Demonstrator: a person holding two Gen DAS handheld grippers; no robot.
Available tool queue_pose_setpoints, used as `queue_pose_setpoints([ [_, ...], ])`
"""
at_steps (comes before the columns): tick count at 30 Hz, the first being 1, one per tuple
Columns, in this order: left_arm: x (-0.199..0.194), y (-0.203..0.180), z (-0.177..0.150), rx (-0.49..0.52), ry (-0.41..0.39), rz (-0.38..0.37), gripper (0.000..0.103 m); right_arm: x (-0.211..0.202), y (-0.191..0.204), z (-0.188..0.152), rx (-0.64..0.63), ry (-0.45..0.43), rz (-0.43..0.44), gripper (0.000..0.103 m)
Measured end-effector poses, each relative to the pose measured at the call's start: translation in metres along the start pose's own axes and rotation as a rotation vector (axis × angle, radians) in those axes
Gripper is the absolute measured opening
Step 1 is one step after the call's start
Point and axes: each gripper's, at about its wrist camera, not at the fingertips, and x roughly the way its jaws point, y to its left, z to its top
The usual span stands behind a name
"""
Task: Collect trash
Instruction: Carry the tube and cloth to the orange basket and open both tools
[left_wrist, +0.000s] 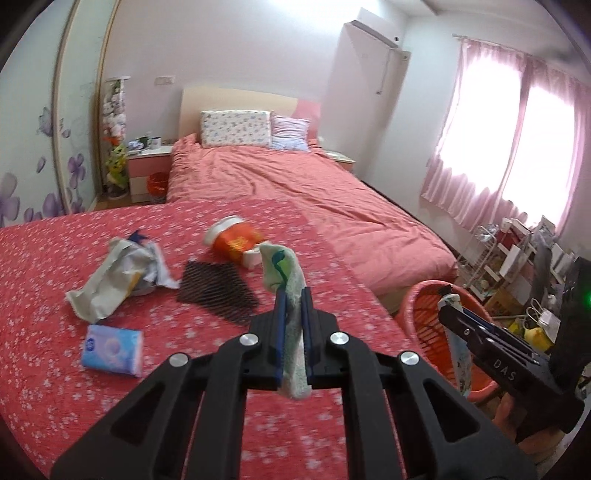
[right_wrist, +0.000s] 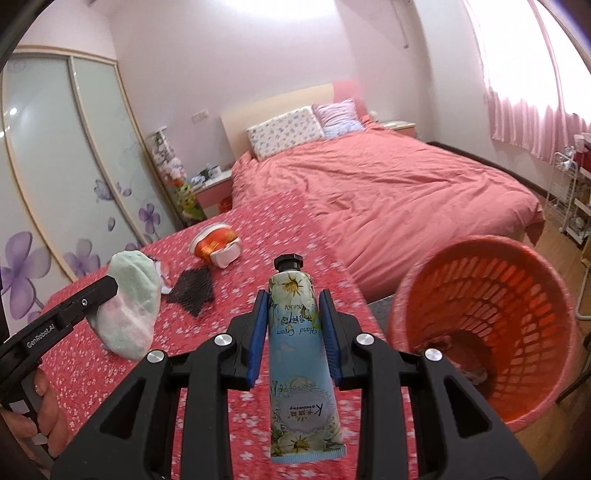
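Note:
My left gripper (left_wrist: 291, 295) is shut on a pale green cloth (left_wrist: 286, 269) and holds it above the red floral table; it also shows in the right wrist view (right_wrist: 129, 306). My right gripper (right_wrist: 293, 295) is shut on a blue hand cream tube (right_wrist: 299, 354), cap pointing forward, beside the orange waste basket (right_wrist: 554, 280). In the left wrist view the right gripper (left_wrist: 452, 306) holds the tube over the basket's rim (left_wrist: 417, 295). An orange cup (left_wrist: 232, 240), a black mesh piece (left_wrist: 216, 291), a crumpled paper bag (left_wrist: 114, 277) and a blue tissue pack (left_wrist: 112, 349) lie on the table.
A bed with a pink quilt (left_wrist: 295, 177) stands beyond the table. A pink nightstand (left_wrist: 147, 166) and a sliding wardrobe (right_wrist: 55, 166) are at the left. A wire rack with clutter (left_wrist: 517, 251) and pink curtains (left_wrist: 517, 129) are at the right. Something dark lies in the basket's bottom (right_wrist: 472, 369).

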Motion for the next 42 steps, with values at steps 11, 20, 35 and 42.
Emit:
queue_pose_setpoints([
  [11, 0.015, -0.068, 0.004, 0.052, 0.01, -0.134, 0.009, -0.031, -0.052, 0.008, 0.046, -0.095, -0.113, 0.028],
  [20, 0.036, -0.114, 0.004, 0.091, 0.031, -0.211, 0.009, -0.04, -0.09, 0.009, 0.103, -0.124, -0.168, 0.028],
  [35, 0.079, -0.184, -0.005, 0.137, 0.095, -0.338, 0.009, -0.036, -0.142, 0.01, 0.189, -0.137, -0.23, 0.028],
  [42, 0.105, -0.206, -0.016, 0.164, 0.141, -0.364, 0.009, -0.028, -0.165, 0.009, 0.248, -0.118, -0.241, 0.029],
])
